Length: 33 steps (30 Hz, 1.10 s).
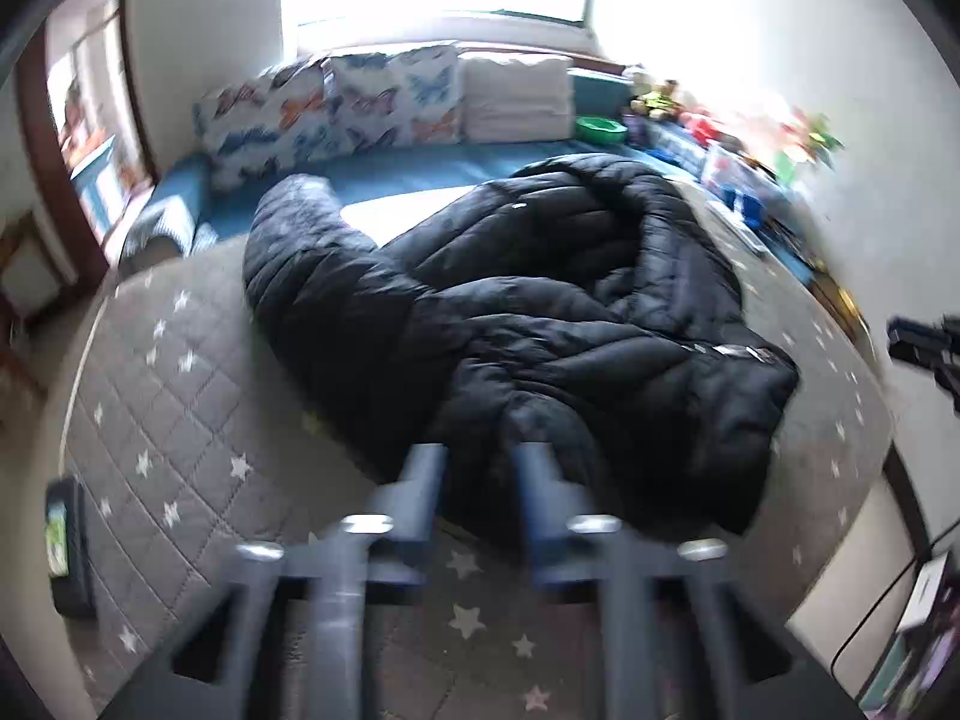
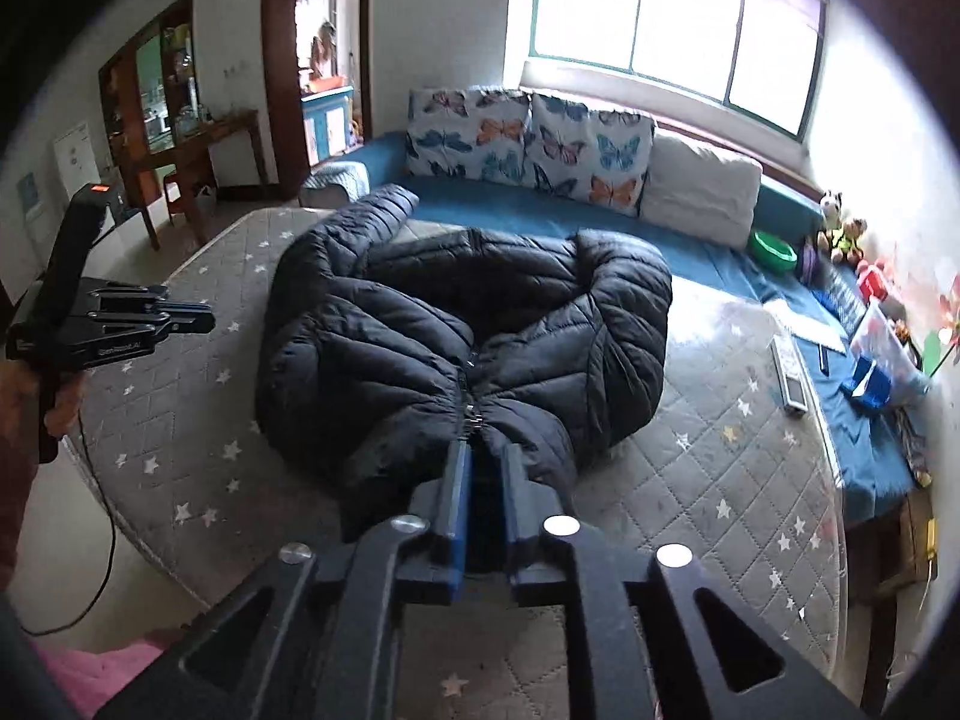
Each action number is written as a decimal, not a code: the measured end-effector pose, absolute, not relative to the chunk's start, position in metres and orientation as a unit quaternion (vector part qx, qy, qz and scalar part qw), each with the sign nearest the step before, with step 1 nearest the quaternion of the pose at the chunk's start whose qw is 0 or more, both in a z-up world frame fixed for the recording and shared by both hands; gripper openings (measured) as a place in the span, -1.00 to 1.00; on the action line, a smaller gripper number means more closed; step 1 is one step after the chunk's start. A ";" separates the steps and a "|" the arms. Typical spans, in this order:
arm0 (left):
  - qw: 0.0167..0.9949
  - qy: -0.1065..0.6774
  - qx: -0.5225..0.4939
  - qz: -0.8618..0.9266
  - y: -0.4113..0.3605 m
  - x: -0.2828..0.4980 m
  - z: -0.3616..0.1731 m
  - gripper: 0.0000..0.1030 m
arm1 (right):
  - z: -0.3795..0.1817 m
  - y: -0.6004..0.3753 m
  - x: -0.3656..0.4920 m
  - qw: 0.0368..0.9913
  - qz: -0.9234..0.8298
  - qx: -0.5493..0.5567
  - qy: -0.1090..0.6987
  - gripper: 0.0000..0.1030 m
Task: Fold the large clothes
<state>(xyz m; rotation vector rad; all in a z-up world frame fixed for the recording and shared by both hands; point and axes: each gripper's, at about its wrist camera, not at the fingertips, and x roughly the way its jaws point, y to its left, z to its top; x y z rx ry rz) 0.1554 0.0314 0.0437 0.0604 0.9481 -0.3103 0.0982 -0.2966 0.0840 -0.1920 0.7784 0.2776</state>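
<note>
Jacket (image 2: 456, 336), black and quilted, lies crumpled mid-mattress (image 2: 690, 480), one sleeve toward the far edge. Right hand-held gripper (image 2: 480, 468) is clamped on its near hem at the zipper. Left hand-held gripper (image 1: 480, 468) hovers parted above the near edge, holding nothing.

Left gripper (image 1: 477, 459) fingers slightly parted, right gripper (image 2: 485, 456) fingers nearly closed.

Black jacket (image 2: 456, 324): quilted, puffy cloth, faint sheen. Grey mat (image 2: 708, 480): stitched matt fabric, star print. Right gripper (image 2: 480, 468): matt black, shiny metal bolts. Wooden doorframe (image 2: 279, 72), upper left.
</note>
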 end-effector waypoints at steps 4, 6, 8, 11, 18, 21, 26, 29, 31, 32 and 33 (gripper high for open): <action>0.883 0.456 0.000 -0.111 0.048 0.186 0.033 0.62 | 0.077 -0.311 0.125 0.913 0.106 -0.100 0.380 0.30; 0.879 0.465 -0.017 -0.106 0.053 0.204 0.029 0.65 | 0.075 -0.321 0.140 0.910 0.099 -0.088 0.394 0.31; 0.873 0.475 -0.040 -0.098 0.060 0.225 0.026 0.71 | 0.072 -0.332 0.161 0.904 0.101 -0.063 0.411 0.31; 0.870 0.483 -0.059 -0.075 0.068 0.256 0.020 0.72 | 0.065 -0.351 0.197 0.899 0.083 -0.036 0.428 0.31; 0.843 0.518 -0.141 -0.040 0.087 0.325 -0.002 0.72 | 0.039 -0.396 0.285 0.872 0.080 0.092 0.475 0.31; 0.839 0.526 -0.137 -0.024 0.085 0.347 -0.009 0.72 | 0.028 -0.405 0.317 0.872 0.073 0.111 0.472 0.31; 0.824 0.546 -0.150 -0.012 0.086 0.372 -0.024 0.72 | 0.003 -0.420 0.357 0.865 0.080 0.152 0.472 0.31; 0.821 0.552 -0.145 0.001 0.085 0.382 -0.030 0.74 | -0.010 -0.430 0.370 0.861 0.104 0.174 0.466 0.35; 0.820 0.556 -0.137 0.016 0.085 0.387 -0.034 0.83 | -0.017 -0.439 0.376 0.860 0.117 0.206 0.452 0.47; 0.818 0.560 -0.129 0.024 0.083 0.390 -0.037 0.83 | -0.019 -0.442 0.376 0.859 0.124 0.217 0.448 0.50; 0.817 0.563 -0.121 0.029 0.083 0.392 -0.039 0.84 | -0.022 -0.446 0.378 0.856 0.132 0.232 0.442 0.54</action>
